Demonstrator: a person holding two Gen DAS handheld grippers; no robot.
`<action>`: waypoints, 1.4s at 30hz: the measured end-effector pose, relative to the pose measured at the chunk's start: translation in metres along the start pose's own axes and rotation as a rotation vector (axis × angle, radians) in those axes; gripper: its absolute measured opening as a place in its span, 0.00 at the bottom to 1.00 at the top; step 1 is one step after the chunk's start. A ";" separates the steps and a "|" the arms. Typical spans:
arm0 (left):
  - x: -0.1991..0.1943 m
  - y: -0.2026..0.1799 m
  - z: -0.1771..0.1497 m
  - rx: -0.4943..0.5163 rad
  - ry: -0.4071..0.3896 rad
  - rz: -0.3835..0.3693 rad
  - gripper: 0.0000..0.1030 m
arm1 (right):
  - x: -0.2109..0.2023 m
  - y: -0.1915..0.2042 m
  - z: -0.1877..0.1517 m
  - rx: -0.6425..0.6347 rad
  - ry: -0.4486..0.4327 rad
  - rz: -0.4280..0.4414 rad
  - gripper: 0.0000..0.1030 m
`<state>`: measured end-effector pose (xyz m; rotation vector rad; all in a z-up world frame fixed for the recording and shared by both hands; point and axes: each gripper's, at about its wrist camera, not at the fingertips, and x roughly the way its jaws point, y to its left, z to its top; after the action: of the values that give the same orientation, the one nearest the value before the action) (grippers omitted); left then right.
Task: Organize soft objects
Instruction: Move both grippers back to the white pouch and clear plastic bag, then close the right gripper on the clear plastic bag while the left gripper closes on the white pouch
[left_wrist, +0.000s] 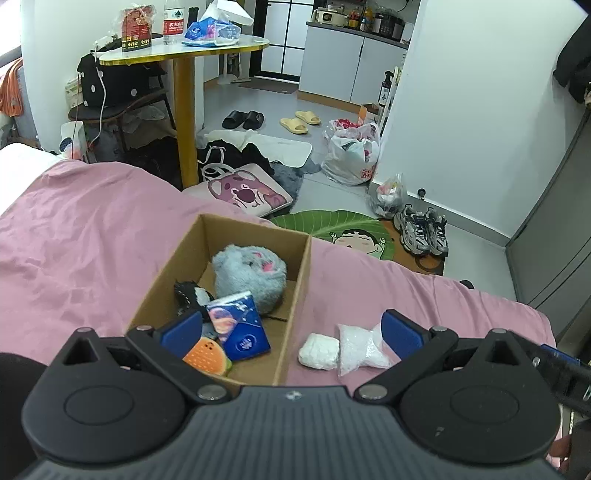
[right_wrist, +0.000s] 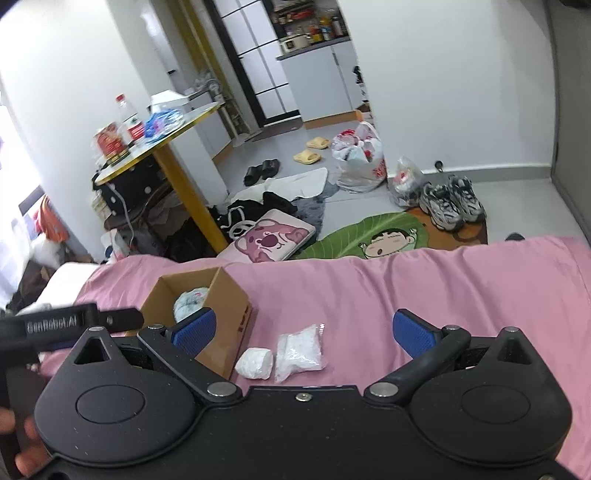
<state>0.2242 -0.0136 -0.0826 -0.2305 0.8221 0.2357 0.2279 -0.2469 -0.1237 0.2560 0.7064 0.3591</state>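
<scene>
An open cardboard box (left_wrist: 255, 230) (right_wrist: 236, 299) sits on the pink bedsheet. In the left wrist view it holds a fluffy grey-blue plush (left_wrist: 249, 273), a blue tissue packet (left_wrist: 240, 325), a black soft item (left_wrist: 190, 291) and an orange slice-shaped toy (left_wrist: 208, 356). Right of the box lie a white wad (left_wrist: 319, 350) (right_wrist: 255, 363) and a clear bag of white filling (left_wrist: 360, 349) (right_wrist: 301, 350). My left gripper (left_wrist: 291, 330) hovers open over the box's right wall. My right gripper (right_wrist: 304, 328) is open above the two white items, holding nothing.
The pink bed (left_wrist: 92, 240) (right_wrist: 443, 288) ends ahead at a drop to the floor, where a pink bear cushion (left_wrist: 245, 192), a green cartoon mat (left_wrist: 354, 236), sneakers (left_wrist: 421, 229) and plastic bags (left_wrist: 351, 155) lie. A yellow-legged round table (left_wrist: 184, 51) stands at the left.
</scene>
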 end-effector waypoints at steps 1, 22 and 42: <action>0.002 -0.002 -0.002 0.000 -0.002 0.002 0.99 | 0.001 -0.004 -0.001 0.015 0.001 -0.002 1.00; 0.044 -0.039 -0.036 0.007 0.007 0.033 0.64 | 0.049 -0.030 -0.012 0.112 0.120 0.087 0.89; 0.088 -0.059 -0.049 -0.001 0.054 0.112 0.52 | 0.106 -0.049 -0.020 0.236 0.243 0.156 0.83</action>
<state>0.2654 -0.0734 -0.1737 -0.1921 0.8892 0.3366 0.3007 -0.2464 -0.2177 0.4989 0.9732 0.4610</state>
